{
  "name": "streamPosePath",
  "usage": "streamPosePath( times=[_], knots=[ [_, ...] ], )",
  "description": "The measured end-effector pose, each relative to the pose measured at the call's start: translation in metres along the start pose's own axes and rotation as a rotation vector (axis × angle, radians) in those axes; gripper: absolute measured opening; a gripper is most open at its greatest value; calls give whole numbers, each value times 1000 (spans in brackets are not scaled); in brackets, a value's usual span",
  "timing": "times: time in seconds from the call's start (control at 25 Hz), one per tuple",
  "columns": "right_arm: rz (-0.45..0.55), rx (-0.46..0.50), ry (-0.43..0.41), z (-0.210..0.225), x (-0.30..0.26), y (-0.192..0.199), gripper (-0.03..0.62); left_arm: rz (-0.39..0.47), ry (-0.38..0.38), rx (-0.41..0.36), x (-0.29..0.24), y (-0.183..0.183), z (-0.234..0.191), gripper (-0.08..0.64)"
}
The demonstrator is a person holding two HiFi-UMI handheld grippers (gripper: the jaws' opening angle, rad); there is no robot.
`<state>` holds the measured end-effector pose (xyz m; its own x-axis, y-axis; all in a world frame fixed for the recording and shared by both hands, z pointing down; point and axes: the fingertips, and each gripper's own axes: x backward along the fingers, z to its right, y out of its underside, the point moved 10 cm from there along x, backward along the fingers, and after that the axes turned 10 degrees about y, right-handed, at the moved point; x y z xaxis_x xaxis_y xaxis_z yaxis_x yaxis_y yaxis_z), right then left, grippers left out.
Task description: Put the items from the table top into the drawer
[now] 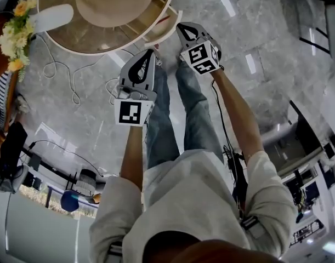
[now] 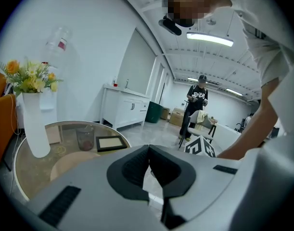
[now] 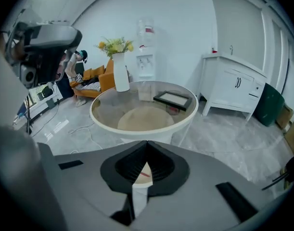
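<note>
– Looking along the jaws, what is in them?
– Nothing. The left gripper has its jaws together, and so does the right gripper. Both are empty, side by side above the person's legs.
– And the things for the drawer?
– They sit on the round glass table, beyond and below both grippers and well apart from them. A black picture frame lies flat on top, with a glass cup just beside it.
– Where is the drawer?
– What looks like a cream drawer juts open from the table's rim, nearest the right gripper.
– Anything else on top?
– A white vase of yellow flowers stands upright near the edge.
– And around?
– Loose cables trail over the grey stone floor. Farther back are a white cabinet, a water dispenser against the wall and an orange sofa. Another person stands far down the room.
</note>
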<state>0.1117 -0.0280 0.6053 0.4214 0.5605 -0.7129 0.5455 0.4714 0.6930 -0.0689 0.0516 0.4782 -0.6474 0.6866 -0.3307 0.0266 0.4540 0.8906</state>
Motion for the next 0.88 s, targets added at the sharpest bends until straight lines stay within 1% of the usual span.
streamPosePath(
  times=[0.16, 0.24, 0.48, 0.72, 0.88],
  knots=[
    [22, 31, 13, 14, -5, -23, 25, 27, -21, 6, 2, -9, -8, 15],
    [22, 78, 5, 17, -11, -32, 25, 37, -32, 18, 5, -10, -12, 15],
    [-2, 320, -50, 20, -47, -74, 25, 56, -61, 51, 25, -9, -25, 15],
    [-45, 536, -70, 31, -95, -116, 25, 60, -111, 93, 44, -3, -44, 15],
    [-73, 695, -99, 29, -117, -139, 25, 72, -153, 111, 57, -4, -63, 15]
  ],
)
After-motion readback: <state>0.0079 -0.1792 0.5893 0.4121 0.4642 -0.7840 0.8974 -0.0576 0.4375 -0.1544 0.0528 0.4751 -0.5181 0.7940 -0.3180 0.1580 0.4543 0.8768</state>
